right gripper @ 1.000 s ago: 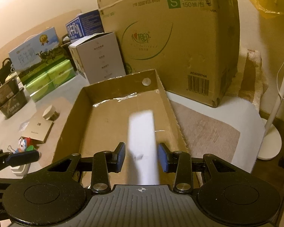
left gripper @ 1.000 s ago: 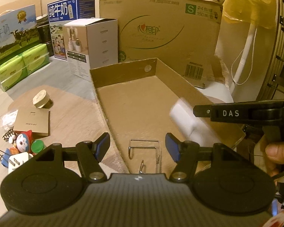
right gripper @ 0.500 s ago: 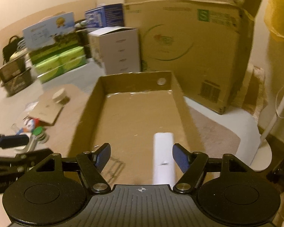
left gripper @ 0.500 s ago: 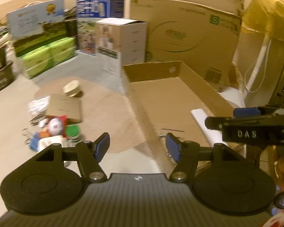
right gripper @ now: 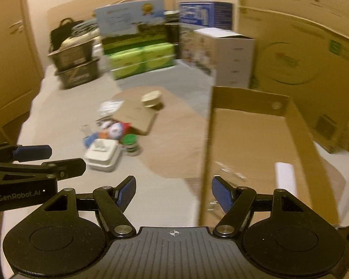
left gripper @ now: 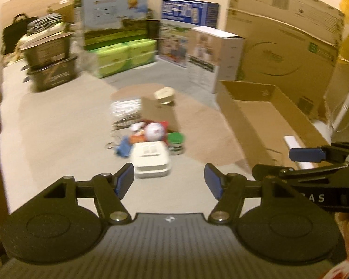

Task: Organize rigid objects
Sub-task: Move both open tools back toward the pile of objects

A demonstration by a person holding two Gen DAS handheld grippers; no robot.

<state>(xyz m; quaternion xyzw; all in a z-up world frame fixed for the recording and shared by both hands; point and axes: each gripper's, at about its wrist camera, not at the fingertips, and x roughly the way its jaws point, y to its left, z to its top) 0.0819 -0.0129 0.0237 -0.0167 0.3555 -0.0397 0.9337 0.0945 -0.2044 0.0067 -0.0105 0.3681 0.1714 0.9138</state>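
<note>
A small heap of rigid odds and ends lies on the pale floor, left of a shallow cardboard tray (right gripper: 251, 144). Nearest the cameras is a white plug adapter (left gripper: 151, 160); touching its right side stands a green-lidded jar (left gripper: 176, 142), and behind them sit a round toy figure with a white face (left gripper: 154, 130) and a blue binder clip (left gripper: 124, 149). Further back a flat brown card box (left gripper: 160, 114) lies with a round wooden puck (left gripper: 164, 95) at its far edge, and a clear crinkled packet (left gripper: 124, 108) rests to its left — all blurred, so finer detail cannot be told.

Inside the tray a white rectangular block (right gripper: 285, 174) lies flat near the right wall, apart from any pad.

The left gripper (left gripper: 169, 180) hangs over the floor just short of the adapter, its jaws opening, about half wide, with nothing between them. The right gripper (right gripper: 174, 194) hovers by the tray's left wall, jaws likewise parted and empty. Each tool shows in the other's view, side by side.

Beyond the heap stand green tissue packs (left gripper: 125, 57), milk cartons (left gripper: 115, 21), a white product box (left gripper: 215, 55) and a large brown shipping carton (left gripper: 281, 46) — the last rising right behind the tray.
</note>
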